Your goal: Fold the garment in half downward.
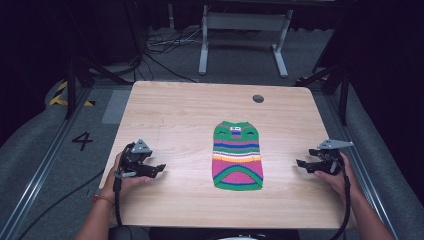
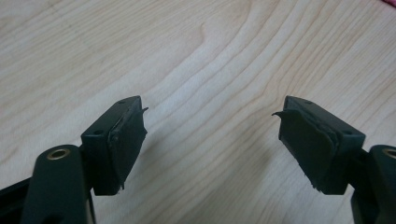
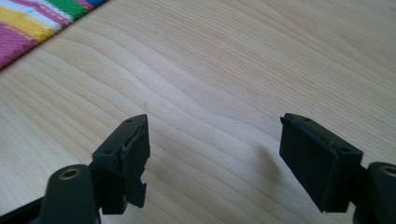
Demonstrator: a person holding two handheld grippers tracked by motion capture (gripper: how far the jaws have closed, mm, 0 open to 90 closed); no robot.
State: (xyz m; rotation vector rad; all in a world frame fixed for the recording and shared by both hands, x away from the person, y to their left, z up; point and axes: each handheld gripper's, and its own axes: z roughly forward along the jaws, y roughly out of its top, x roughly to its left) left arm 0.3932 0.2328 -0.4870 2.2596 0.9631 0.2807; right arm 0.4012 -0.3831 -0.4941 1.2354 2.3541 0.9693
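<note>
Table: your light wooden table (image 1: 175,115) has rounded corners and a round grommet hole (image 1: 258,98) near its far edge.
Floor: grey carpet (image 1: 40,145), a black "4" (image 1: 82,140), yellow-black hazard tape (image 1: 60,95).
Beyond: a white desk frame (image 1: 244,30), loose cables (image 1: 165,42).
Surroundings: dark.

Bright table, dark surroundings.
The pale wooden tabletop (image 1: 180,115) was evenly lit from overhead; the room toward twelve o'clock lay dim, and both gripper views showed soft shadows.
</note>
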